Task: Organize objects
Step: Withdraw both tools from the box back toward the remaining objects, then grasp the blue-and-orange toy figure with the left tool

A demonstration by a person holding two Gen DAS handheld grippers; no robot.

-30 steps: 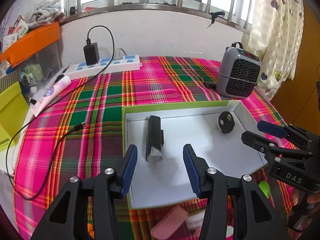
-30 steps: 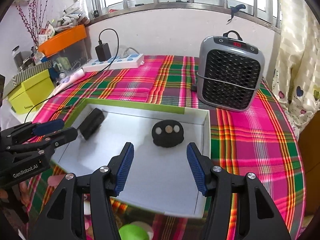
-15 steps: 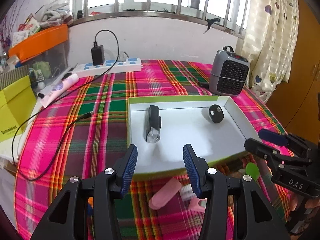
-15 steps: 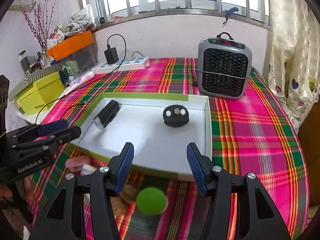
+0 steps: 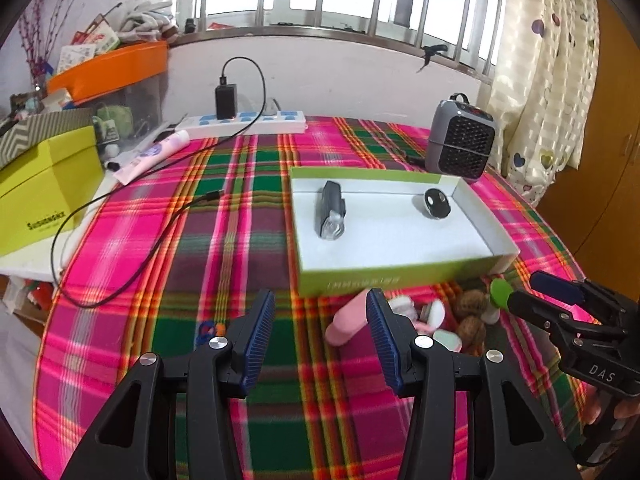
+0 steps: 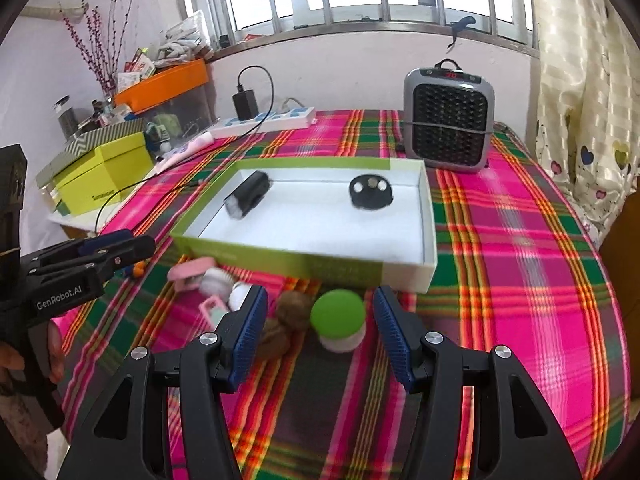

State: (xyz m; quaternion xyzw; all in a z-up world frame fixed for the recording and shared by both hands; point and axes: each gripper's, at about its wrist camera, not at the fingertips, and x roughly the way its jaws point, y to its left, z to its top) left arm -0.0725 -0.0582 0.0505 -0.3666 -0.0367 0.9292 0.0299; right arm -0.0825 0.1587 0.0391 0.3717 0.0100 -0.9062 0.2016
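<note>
the plaid tablecloth (image 5: 224,248) covers the whole table, and on it the shallow white tray (image 6: 427,216) with green outer walls sits square ahead of both tools; a bike light (image 6: 248,196) lies inside toward its left end, long axis running from back wall toward the front, and a round black piece (image 6: 370,192) rests near its right end. along the tray's near wall, outside it, a loose cluster waits on the cloth — a pink case (image 5: 346,320), small white and pale pieces, two walnuts (image 6: 282,324) and a green-capped jar (image 6: 338,318).

the relation that counts is this: the green-capped jar stands upright directly in line with the right gripper (image 6: 320,332), framed between its two blue pads in the right wrist view, though below and beyond them rather than touched. the walnuts lie just beside the left pad of that tool. the left gripper (image 5: 320,340) points instead at bare cloth, with the pink case just past its right pad, its long axis slanting up toward the tray.

both sets of jaws stand apart and hold nothing.

judging by the layout, the right hand is the nearer one for the jar — a short drop forward would bring the pads around its cap, and the tray lies just behind for the drop-off. the left hand is better placed for the pink case.
</note>
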